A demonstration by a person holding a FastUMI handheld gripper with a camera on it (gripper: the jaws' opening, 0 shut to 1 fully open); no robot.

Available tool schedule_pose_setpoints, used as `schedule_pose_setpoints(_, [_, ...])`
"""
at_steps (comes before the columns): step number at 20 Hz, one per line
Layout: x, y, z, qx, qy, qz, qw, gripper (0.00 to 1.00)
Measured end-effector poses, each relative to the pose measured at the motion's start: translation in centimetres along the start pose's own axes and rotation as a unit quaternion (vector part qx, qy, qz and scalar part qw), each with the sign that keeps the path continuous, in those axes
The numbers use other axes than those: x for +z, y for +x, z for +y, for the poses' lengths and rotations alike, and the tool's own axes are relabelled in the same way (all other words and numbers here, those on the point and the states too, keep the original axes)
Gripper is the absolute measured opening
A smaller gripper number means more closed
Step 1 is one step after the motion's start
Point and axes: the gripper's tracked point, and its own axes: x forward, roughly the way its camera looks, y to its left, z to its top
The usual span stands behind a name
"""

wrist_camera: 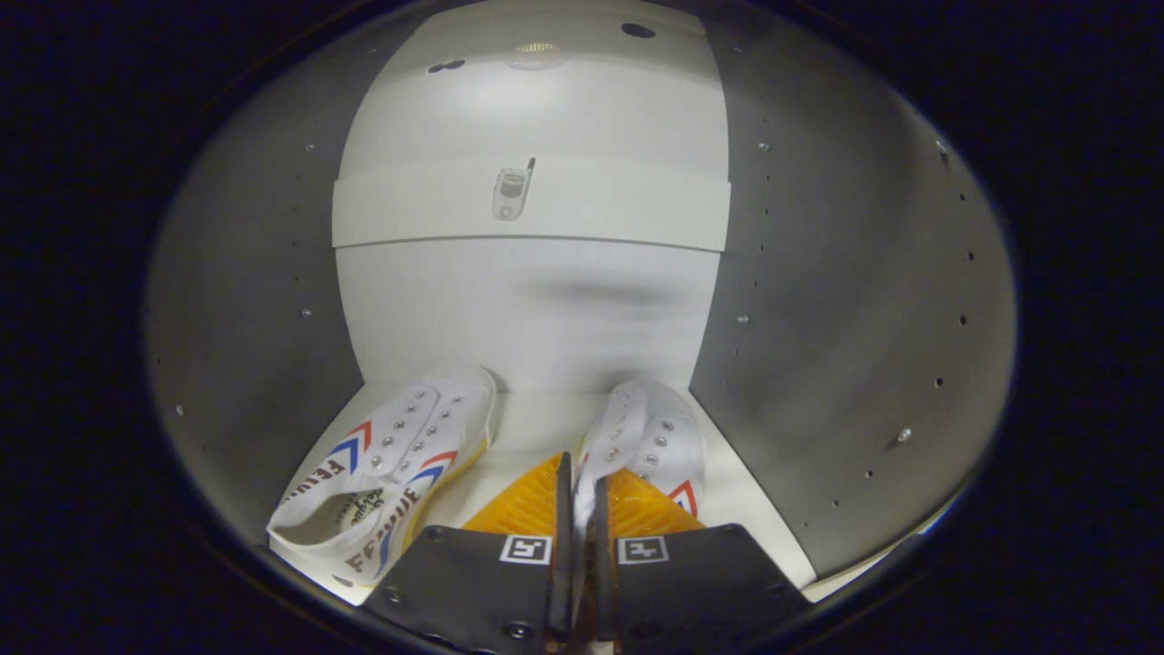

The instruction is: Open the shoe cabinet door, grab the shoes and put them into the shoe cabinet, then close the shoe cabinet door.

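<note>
While the gripper (582, 509) is pinched together on the edge of the right shoe (647, 437) inside the shoe cabinet (818, 300), a careless release could tip it against the left shoe (400, 464) beside it.

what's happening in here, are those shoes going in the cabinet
Yes. A hand-held gripper is reaching into the open shoe cabinet, its fingers pinched on the edge of the right shoe, which sits on the cabinet floor near the back wall. The left shoe already lies inside, beside the fingers and tipped onto its side. The shoe has not been let go, and the door is yet to be closed.
</note>
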Motion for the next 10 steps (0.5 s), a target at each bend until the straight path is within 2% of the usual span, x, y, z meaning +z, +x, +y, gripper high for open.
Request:
schedule_pose_setpoints(3, [-0.3,-0.9,-0.2,-0.006,-0.020,-0.001,1.000,0.40])
schedule_pose_setpoints(6, [-0.1,-2.7,-0.2,-0.007,-0.025,-0.012,1.000,0.42])
schedule_pose_setpoints(10, [1.3,-7.4,-0.3,-0.007,-0.021,-0.044,0.999,0.42])
